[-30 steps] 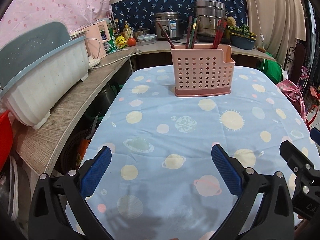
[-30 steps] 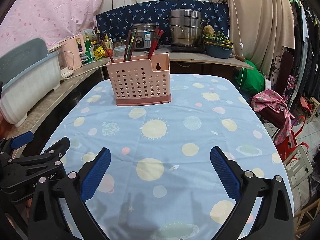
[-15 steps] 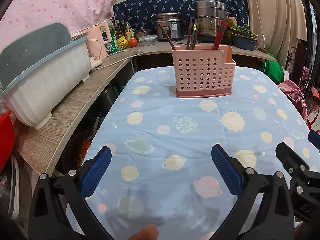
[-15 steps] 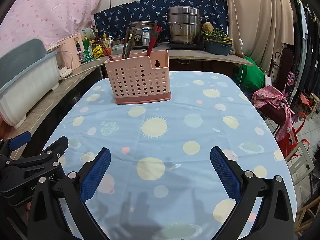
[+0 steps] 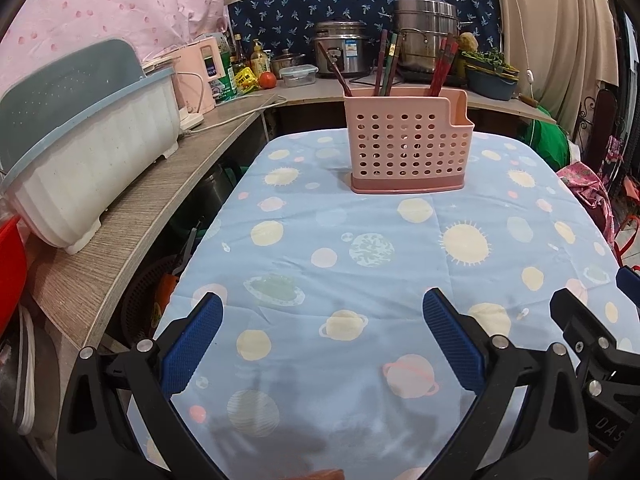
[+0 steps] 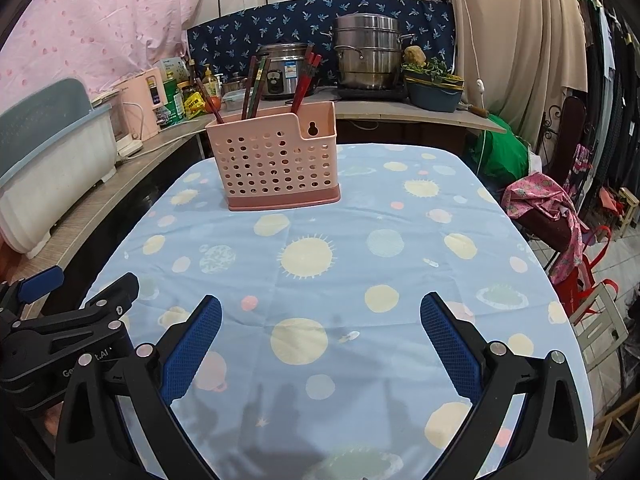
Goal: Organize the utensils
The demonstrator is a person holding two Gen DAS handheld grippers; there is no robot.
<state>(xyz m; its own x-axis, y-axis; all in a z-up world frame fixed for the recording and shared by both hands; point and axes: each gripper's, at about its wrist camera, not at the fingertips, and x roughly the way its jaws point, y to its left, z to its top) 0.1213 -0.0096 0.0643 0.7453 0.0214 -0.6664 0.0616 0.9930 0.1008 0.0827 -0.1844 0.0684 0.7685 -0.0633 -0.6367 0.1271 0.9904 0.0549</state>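
A: Sitting where, the holder (image 5: 408,148)?
B: Standing upright at the far end of the table (image 5: 400,280), chopsticks (image 5: 387,63) sticking up inside.
A: And the left gripper (image 5: 322,334)?
B: Hovering near the table's front edge, jaws spread wide, gripping nothing.
A: The right gripper (image 6: 320,336)?
B: Hanging alongside, likewise gaping, holding nothing.

The lower ends of the chopsticks (image 5: 387,65) are hidden inside the pink perforated holder (image 5: 407,144), so their compartments cannot be told. Labels on the bottles (image 6: 192,98) along the counter are too small to read. The white tub (image 5: 86,168) is cut off at the left edge.
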